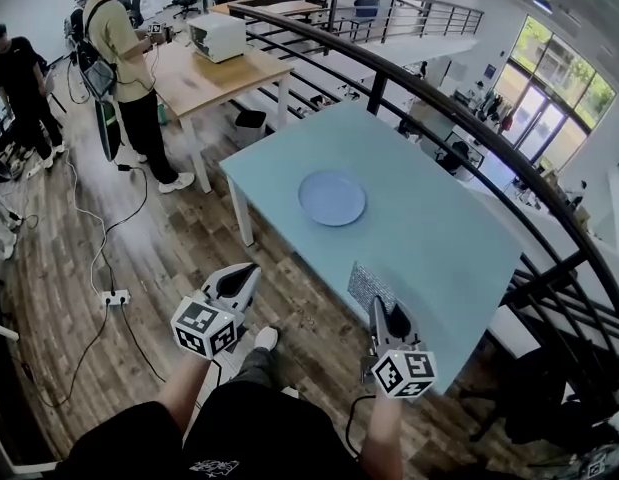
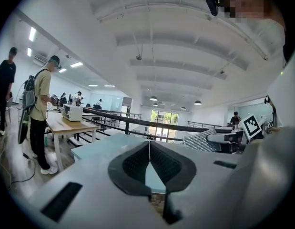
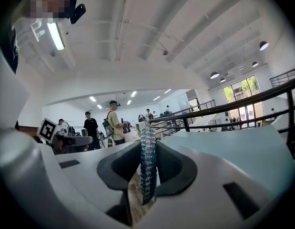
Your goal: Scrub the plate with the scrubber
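Two tools are in view, both held low at the near side of the light blue counter point(image 1: 444, 233).

Left tool point(image 1: 245, 274): jaws together with their tips touching and nothing between them. It hangs over the wooden floor point(image 1: 179, 253), off the counter's near left edge, and touches neither the counter nor the plate.

Right tool point(image 1: 378, 311): jaws clamped on the scrubber point(image 1: 370, 286), a flat grey mesh pad. In the right gripper view the pad stands edge-on between the jaws and sticks out past their tips. In the head view the pad lies over the counter's near edge; whether it touches the surface cannot be told.

Plate point(image 1: 332, 197): round, pale blue, lying flat and alone near the middle of the counter. It sits beyond the scrubber and slightly to its left, well apart from it, with bare counter between them. Neither tool touches the plate.

A dark railing point(image 1: 429, 93) curves behind the counter's far side.
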The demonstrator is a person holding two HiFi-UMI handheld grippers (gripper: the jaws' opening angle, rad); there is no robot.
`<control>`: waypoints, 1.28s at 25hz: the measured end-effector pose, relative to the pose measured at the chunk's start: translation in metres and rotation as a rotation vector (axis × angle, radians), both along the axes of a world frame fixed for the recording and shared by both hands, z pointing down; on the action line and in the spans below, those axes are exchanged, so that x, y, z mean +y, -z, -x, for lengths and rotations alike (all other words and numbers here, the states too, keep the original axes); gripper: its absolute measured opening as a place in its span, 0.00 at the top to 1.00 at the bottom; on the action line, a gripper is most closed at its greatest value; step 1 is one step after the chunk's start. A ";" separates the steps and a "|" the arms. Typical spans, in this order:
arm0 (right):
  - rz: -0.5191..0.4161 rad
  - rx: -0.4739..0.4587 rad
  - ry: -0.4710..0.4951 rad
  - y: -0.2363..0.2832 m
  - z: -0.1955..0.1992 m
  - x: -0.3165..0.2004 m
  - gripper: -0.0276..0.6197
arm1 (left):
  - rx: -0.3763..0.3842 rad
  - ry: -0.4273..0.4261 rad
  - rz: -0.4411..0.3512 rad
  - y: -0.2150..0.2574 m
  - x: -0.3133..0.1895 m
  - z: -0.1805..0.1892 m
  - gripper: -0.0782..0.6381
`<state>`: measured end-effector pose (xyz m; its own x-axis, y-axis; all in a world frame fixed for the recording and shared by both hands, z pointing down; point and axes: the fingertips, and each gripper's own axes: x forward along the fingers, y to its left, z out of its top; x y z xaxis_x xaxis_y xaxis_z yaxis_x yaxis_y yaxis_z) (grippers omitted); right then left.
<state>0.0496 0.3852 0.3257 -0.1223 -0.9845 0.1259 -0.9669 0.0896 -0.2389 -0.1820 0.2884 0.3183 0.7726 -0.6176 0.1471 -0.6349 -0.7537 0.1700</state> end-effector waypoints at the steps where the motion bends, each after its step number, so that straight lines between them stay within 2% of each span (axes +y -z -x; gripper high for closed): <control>1: 0.002 0.001 -0.006 -0.001 -0.002 -0.004 0.82 | 0.002 0.001 -0.002 -0.001 -0.006 -0.001 0.88; 8: 0.030 0.002 -0.030 -0.005 -0.013 -0.051 0.82 | 0.010 -0.029 0.018 -0.010 -0.063 -0.016 0.88; 15: 0.057 -0.010 -0.069 -0.012 -0.028 -0.116 0.82 | 0.020 -0.048 0.026 -0.016 -0.139 -0.033 0.88; 25: 0.108 -0.004 -0.161 -0.016 -0.039 -0.185 0.82 | 0.041 -0.132 0.063 -0.020 -0.229 -0.053 0.88; 32: 0.135 -0.012 -0.208 -0.028 -0.034 -0.218 0.82 | 0.017 -0.205 0.065 -0.030 -0.270 -0.056 0.88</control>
<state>0.0839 0.1674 0.3538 0.0789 -0.9629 0.2581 -0.9582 -0.1447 -0.2468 -0.1258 0.0184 0.3481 0.8838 -0.4371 0.1668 -0.4660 -0.8539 0.2316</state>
